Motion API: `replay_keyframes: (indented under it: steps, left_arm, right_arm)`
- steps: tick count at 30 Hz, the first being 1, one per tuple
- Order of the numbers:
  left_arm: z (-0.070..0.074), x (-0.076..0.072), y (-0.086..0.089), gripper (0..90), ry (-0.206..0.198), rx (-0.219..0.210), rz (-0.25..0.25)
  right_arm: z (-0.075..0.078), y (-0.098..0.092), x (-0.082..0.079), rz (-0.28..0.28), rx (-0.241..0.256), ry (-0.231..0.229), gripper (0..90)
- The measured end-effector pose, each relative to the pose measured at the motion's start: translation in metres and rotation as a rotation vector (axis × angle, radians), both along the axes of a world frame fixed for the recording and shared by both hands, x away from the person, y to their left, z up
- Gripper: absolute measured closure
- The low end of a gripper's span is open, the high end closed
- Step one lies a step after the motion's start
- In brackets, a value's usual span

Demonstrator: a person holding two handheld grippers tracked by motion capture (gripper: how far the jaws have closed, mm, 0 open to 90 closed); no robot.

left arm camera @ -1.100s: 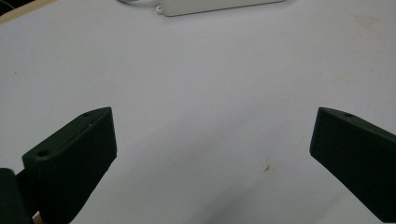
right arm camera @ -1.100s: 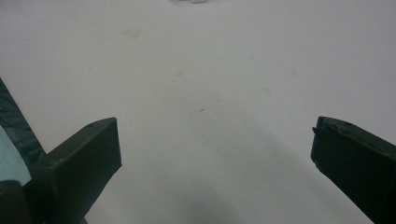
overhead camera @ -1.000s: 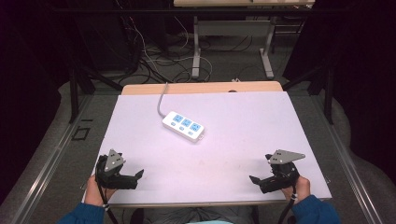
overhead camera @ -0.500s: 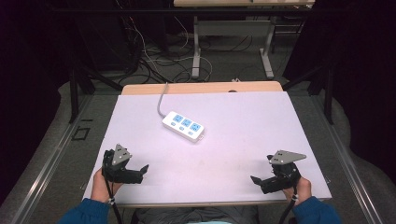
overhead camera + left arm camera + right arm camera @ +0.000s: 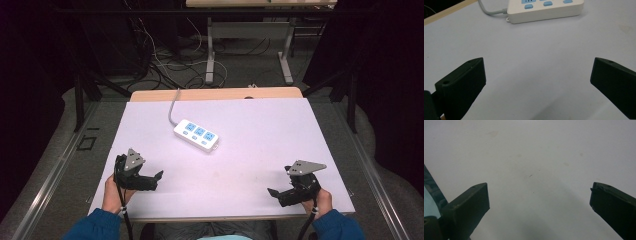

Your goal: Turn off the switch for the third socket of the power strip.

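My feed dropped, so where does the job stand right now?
Nothing looks done yet: the power strip lies untouched mid-table, its cord trailing off the far edge. In hand: nothing; the left tool and right tool are both open near the table's front edge. Everything, starting with reaching the strip, is left.

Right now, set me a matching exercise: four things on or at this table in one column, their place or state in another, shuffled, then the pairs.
Things
1. power strip
2. left gripper
3. right gripper
4. grey cable

Place or state
A. runs from the strip toward the table's far edge
B. open, at the near right of the white table
C. lies flat toward the middle, its blue sockets facing up
D. open, at the near left, jaws turned toward the strip

Pairs: 1-C, 2-D, 3-B, 4-A
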State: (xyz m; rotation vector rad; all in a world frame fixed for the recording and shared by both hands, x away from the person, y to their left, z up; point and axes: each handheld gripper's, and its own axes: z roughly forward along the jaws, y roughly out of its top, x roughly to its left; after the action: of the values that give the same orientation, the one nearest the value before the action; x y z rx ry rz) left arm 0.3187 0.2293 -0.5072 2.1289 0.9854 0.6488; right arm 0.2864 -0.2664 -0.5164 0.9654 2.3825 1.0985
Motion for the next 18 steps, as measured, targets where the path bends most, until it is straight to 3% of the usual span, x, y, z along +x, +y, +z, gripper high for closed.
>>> replay_keyframes:
  steps: [18]
  left_arm:
    - [0.003,0.022,-0.010,0.1,0.002,-0.015,-0.006]
  right_arm:
    - [-0.001,0.001,0.002,-0.005,-0.003,0.008,2.6]
